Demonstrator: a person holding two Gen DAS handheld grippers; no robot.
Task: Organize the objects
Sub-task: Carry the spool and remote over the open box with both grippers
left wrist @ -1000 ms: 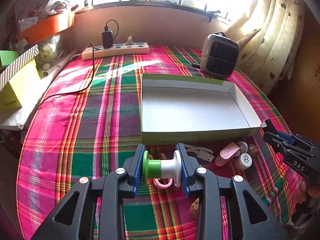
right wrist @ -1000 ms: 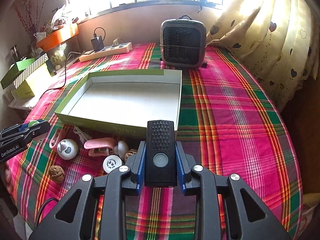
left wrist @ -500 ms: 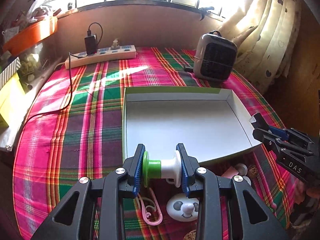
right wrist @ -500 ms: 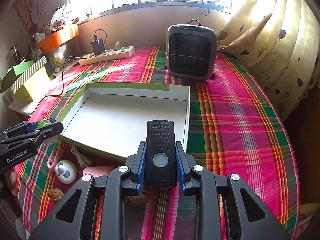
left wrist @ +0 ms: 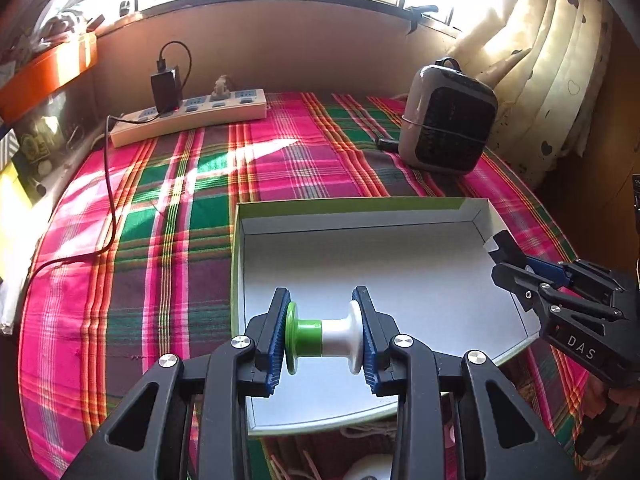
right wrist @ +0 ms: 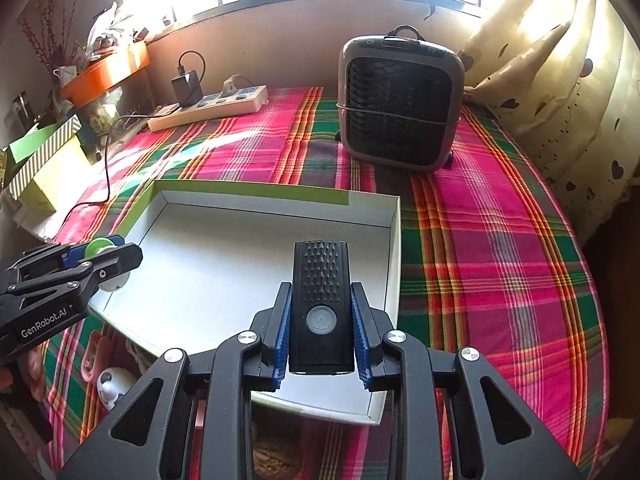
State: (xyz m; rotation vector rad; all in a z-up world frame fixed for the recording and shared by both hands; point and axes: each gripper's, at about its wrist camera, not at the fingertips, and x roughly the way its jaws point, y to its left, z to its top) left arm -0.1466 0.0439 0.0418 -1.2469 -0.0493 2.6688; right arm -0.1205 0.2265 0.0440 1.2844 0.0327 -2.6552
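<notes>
My left gripper [left wrist: 325, 334] is shut on a green and white spool [left wrist: 323, 337], held crosswise over the near part of a shallow white box [left wrist: 360, 216] with green outer walls. My right gripper [right wrist: 320, 322] is shut on a black device with a round button [right wrist: 321, 304], held above the box's [right wrist: 276, 194] near right corner. Each gripper shows in the other's view: the right gripper [left wrist: 502, 252] at the box's right side, the left gripper [right wrist: 120, 254] at its left side with the spool [right wrist: 100, 246] in it.
A grey heater [right wrist: 400, 108] stands behind the box, a power strip [left wrist: 188, 118] with a charger at the back left. Small items, among them a white round toy [right wrist: 110, 384] and a pink clip [right wrist: 92, 354], lie on the plaid cloth [right wrist: 500, 280] in front of the box.
Both grippers have moved forward from above the small items to over the box, still holding the spool and the black device. The box now fills the near field.
</notes>
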